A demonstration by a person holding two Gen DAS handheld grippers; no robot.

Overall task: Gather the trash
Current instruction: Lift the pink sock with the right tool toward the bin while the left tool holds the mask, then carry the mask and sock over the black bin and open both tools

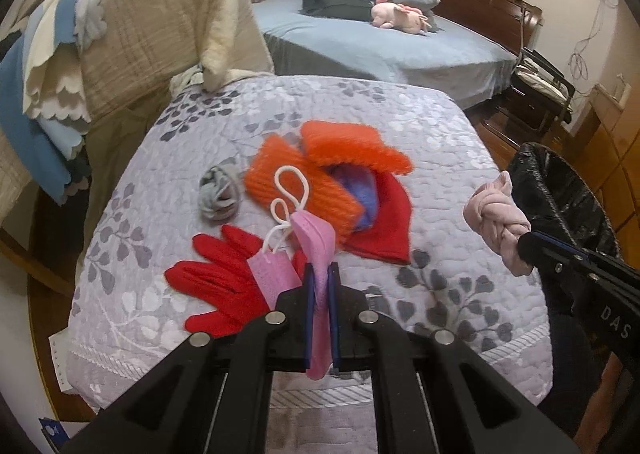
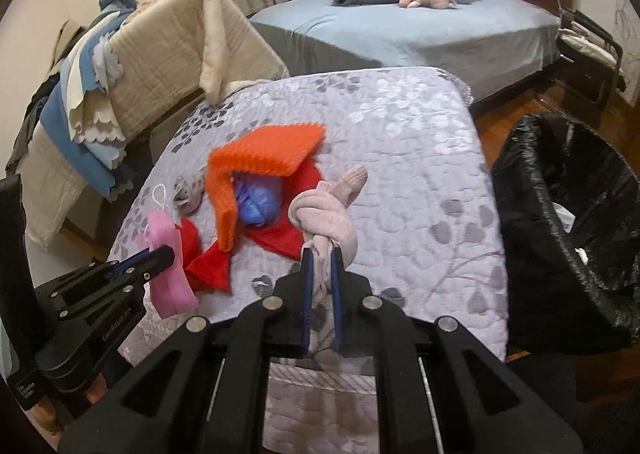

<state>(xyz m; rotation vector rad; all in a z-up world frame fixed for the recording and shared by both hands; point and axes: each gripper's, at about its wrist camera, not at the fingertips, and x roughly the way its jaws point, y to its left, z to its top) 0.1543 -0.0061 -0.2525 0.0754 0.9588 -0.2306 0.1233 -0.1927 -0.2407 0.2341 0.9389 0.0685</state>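
Left claw is clenched on a pink face mask, angled steeply down over the quilted tabletop. The mask's white ear loop sticks up toward 12 o'clock. Just past it, around 10 o'clock, a red glove lies flat, and at 12 sits the orange knit piece over a red cloth, with a small grey bundle further left at 11.

Right claw points down at much the same angle and is clamped on a knotted pale pink sock, held up off the quilt. At its 3 o'clock, off the tabletop's edge, is the bin with the black liner, mouth open, a few white scraps inside. From the left camera the sock shows at 3 o'clock right beside that bin.
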